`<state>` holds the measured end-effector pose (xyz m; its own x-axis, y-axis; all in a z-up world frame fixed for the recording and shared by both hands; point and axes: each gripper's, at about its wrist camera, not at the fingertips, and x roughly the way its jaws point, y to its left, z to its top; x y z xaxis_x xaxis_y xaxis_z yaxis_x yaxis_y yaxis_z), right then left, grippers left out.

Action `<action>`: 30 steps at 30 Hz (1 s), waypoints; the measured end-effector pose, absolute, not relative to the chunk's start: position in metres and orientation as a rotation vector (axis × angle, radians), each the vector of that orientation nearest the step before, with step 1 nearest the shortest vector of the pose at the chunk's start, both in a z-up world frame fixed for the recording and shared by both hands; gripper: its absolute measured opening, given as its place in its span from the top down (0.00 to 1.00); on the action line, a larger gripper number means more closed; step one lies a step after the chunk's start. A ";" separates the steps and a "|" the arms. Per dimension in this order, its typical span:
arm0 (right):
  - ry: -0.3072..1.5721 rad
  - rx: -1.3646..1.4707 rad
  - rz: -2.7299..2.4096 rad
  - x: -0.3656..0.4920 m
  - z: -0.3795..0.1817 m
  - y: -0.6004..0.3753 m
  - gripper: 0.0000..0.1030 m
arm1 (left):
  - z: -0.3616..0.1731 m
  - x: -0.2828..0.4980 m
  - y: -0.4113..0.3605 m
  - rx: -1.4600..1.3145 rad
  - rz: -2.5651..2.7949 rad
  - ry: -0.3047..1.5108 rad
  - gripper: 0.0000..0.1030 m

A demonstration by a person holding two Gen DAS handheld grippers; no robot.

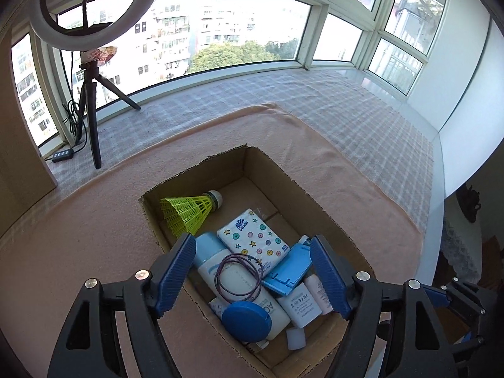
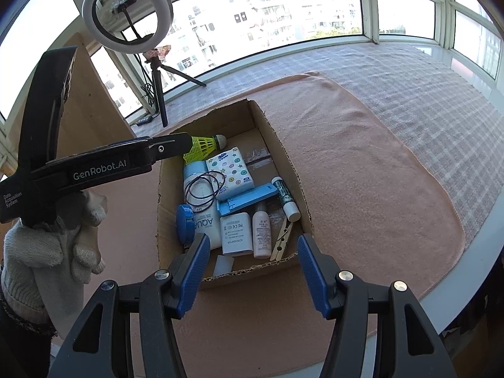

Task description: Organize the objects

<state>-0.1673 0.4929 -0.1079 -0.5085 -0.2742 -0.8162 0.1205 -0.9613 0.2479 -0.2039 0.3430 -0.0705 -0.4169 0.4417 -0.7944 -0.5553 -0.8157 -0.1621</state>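
Cardboard box (image 1: 283, 170) on the pink towel already holds the purple hair ties (image 1: 238, 273) lying on the bottle, left gripper (image 1: 252, 278) hanging wide and empty above them, right gripper (image 2: 252, 267) half-open holding nothing, so next probably find anything left outside.

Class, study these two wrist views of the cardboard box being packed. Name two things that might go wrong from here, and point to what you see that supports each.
1. The purple hair tie lies loose on the rounded white bottle, directly between the open left gripper fingers; it may snag or slide off if the gripper descends.
2. The blue round case perches on other items near the cardboard box front wall; a nudge could tip it.
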 end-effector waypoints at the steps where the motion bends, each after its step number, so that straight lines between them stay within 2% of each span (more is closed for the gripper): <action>1: -0.232 1.415 -2.533 -0.167 -0.108 0.492 0.47 | -0.070 -0.204 0.341 -1.199 2.234 0.164 0.23; 11: -0.210 1.406 -2.520 -0.164 -0.105 0.481 0.47 | -0.064 -0.196 0.320 -1.204 2.253 0.144 0.23; 13: -0.205 1.403 -2.519 -0.163 -0.104 0.477 0.46 | -0.062 -0.194 0.313 -1.204 2.264 0.140 0.23; 17: -0.194 1.381 -2.516 -0.160 -0.100 0.467 0.37 | -0.058 -0.190 0.293 -1.210 2.287 0.125 0.23; 30: -0.072 1.323 -2.475 -0.154 -0.087 0.406 0.31 | -0.040 -0.173 0.193 -1.213 2.452 0.062 0.20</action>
<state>-0.1545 0.4064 -0.0870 -0.5126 -0.3129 -0.7996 0.2656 -0.9434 0.1989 -0.1732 0.1934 -0.0399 -0.5415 0.3342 -0.7714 -0.3726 -0.9180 -0.1362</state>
